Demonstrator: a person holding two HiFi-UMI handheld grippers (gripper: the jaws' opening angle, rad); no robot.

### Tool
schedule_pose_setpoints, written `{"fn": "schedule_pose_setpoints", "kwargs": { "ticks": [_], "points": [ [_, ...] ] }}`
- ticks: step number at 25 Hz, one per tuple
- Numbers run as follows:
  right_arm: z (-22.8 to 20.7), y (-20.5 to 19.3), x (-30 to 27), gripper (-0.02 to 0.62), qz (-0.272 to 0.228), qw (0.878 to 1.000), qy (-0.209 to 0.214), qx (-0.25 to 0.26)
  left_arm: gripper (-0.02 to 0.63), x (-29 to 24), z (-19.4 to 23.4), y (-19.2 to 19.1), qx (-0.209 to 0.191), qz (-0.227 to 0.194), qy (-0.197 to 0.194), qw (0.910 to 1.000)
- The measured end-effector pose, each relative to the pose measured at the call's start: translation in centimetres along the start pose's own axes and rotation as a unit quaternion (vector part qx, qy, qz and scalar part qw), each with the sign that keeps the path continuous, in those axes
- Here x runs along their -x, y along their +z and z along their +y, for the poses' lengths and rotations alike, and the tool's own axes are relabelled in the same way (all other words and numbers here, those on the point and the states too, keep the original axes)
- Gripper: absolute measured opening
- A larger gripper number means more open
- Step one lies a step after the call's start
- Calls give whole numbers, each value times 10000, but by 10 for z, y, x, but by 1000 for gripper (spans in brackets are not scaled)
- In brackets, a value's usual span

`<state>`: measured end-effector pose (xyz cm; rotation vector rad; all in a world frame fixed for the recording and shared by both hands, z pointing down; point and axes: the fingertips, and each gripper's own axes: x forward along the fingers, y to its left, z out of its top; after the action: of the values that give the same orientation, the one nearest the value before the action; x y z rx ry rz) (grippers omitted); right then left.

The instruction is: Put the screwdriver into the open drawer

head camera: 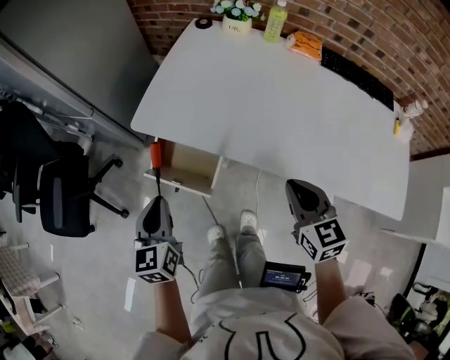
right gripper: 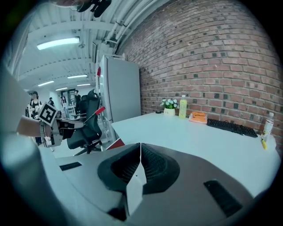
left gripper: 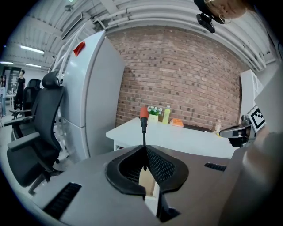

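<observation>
The screwdriver [head camera: 157, 156] has an orange handle and a thin dark shaft. My left gripper [head camera: 156, 205] is shut on the shaft, with the handle sticking out ahead of the jaws. In the left gripper view the screwdriver [left gripper: 143, 115] stands upright from the left gripper [left gripper: 144, 149]. The open wooden drawer [head camera: 188, 169] hangs under the front left corner of the white table [head camera: 281, 112], just right of the handle. My right gripper [head camera: 304, 191] hovers over the floor near the table's front edge. Its jaws [right gripper: 140, 146] are shut and hold nothing.
A black office chair [head camera: 63, 193] stands to the left on the floor. Along the table's far edge are a flower pot [head camera: 237, 17], a yellow bottle [head camera: 275, 21], an orange packet [head camera: 306, 44] and a black keyboard [head camera: 355, 74]. The person's feet [head camera: 232, 228] are below the drawer.
</observation>
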<state>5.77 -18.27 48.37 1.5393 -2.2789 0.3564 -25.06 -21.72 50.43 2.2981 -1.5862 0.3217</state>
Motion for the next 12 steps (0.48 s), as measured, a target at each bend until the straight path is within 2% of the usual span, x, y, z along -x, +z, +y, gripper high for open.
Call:
{"fn": "schedule_pose_setpoints", "kwargs": {
  "ticks": [6,12],
  "points": [
    [16,-42,-6,20,293,9993,-29,-221,20,-7,0,-50,39,450,-231,9987],
    [33,-79,-23,20,443,9985,78,-321,20,-22,14,-92,71,699,-262,9972]
  ]
}}
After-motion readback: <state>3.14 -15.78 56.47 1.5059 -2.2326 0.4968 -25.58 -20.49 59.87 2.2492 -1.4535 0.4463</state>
